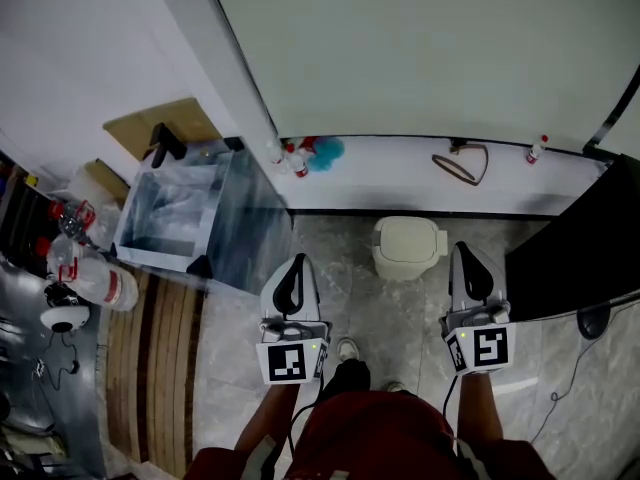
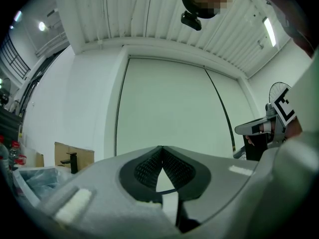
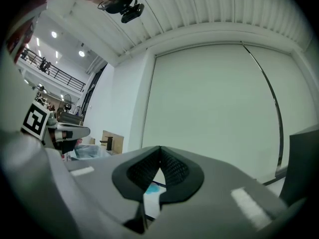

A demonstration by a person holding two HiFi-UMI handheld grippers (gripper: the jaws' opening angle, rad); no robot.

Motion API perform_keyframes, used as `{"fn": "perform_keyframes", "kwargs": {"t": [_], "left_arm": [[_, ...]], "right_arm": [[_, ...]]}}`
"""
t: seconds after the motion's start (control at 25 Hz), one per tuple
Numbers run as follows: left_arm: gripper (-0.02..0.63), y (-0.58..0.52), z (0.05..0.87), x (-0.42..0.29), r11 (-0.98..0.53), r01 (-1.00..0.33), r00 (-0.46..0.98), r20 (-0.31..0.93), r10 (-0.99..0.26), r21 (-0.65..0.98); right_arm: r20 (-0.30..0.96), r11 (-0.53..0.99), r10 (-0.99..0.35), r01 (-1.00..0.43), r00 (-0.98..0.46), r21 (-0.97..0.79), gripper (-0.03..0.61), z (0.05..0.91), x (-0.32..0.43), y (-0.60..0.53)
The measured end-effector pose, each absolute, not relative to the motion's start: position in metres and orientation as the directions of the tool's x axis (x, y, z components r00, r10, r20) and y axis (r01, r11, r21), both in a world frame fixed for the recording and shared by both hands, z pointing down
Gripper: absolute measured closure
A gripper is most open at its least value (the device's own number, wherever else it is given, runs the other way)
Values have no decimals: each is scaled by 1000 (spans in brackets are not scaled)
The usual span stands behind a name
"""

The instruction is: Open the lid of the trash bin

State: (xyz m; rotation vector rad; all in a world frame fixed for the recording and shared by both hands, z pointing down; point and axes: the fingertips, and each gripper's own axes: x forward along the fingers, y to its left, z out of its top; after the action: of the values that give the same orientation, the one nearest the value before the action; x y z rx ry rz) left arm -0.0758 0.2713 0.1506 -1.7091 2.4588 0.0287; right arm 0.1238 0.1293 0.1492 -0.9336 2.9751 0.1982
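The cream trash bin stands on the marble floor against a low white ledge, its lid down. My left gripper hovers to the bin's left and nearer me, apart from it. My right gripper hangs just right of the bin, close to its side without touching it. Both point at the white wall. In the left gripper view the left gripper has its tips together with nothing between them. The right gripper looks the same in its own view. The bin does not show in either gripper view.
A clear plastic box sits left of the bin, with cardboard behind it. Bottles crowd the far left. Small spray bottles and a looped strap lie on the ledge. A black panel stands at the right.
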Motion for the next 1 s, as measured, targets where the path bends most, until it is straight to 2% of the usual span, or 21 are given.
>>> {"fn": "perform_keyframes", "kwargs": {"t": [0.52,1.0], "left_arm": [[609,253,170,-182,321,-946,-314,-121,-942,-44],[609,229,194,-208,253,-967,-251,-101,-963,-13]], "right_arm": [[-24,781,-610,-606,-792,151,578,156,27,123],[13,729,-674,-662,-739,171,578,170,13,121]]}}
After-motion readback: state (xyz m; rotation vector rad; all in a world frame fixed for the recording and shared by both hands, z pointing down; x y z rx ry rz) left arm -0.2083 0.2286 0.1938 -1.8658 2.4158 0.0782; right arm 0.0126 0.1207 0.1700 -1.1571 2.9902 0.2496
